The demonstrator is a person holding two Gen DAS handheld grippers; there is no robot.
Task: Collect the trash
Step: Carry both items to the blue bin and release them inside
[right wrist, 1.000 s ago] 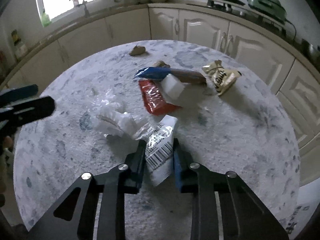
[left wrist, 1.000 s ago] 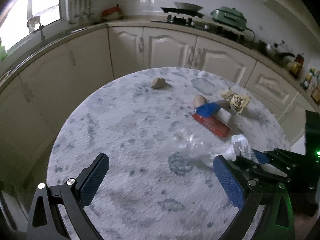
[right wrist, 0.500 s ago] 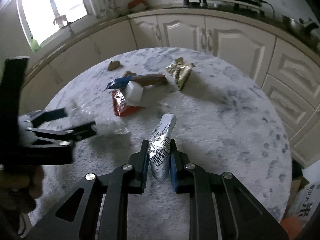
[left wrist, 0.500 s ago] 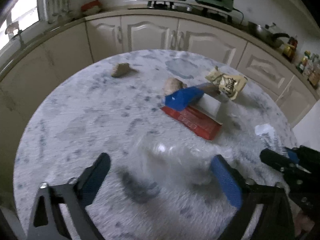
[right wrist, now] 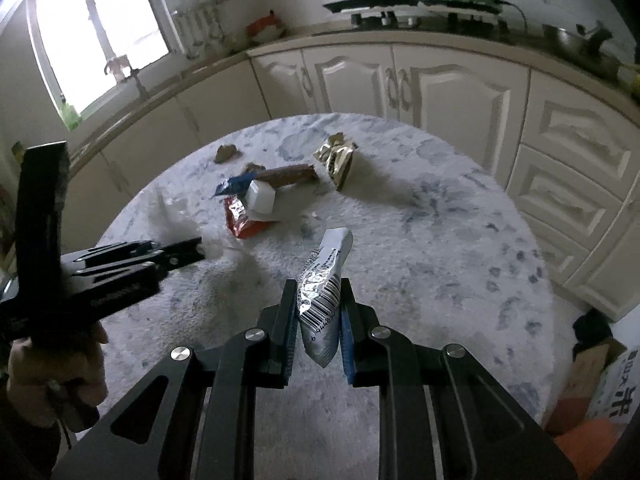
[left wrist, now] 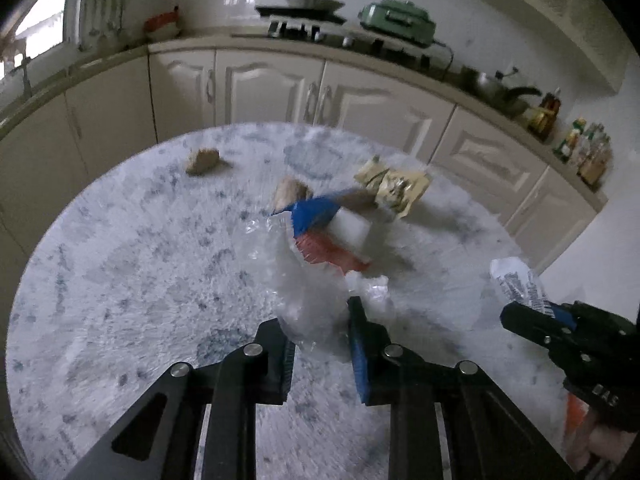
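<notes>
My left gripper [left wrist: 320, 332] is shut on a crumpled clear plastic bag [left wrist: 304, 280], held just above the round marble table [left wrist: 132, 280]. My right gripper [right wrist: 318, 316] is shut on a silver wrapper with a barcode [right wrist: 324, 280], lifted over the table's near side; it also shows in the left wrist view [left wrist: 516, 284]. Further back lie a red wrapper [right wrist: 242, 220], a white box [right wrist: 261, 199], a blue wrapper [right wrist: 234, 185], a brown bar wrapper [right wrist: 288, 174], a gold packet [right wrist: 338, 158] and two tan lumps [left wrist: 202, 160], [left wrist: 292, 192].
White kitchen cabinets [right wrist: 440, 88] curve behind the table, with a counter holding a stove and a green appliance [left wrist: 398, 20]. A window [right wrist: 100, 36] is at the left. A cardboard box [right wrist: 600, 368] stands on the floor at the right.
My left gripper has closed on the clear plastic bag and raised it. My right gripper has lifted the silver wrapper higher off the table.
</notes>
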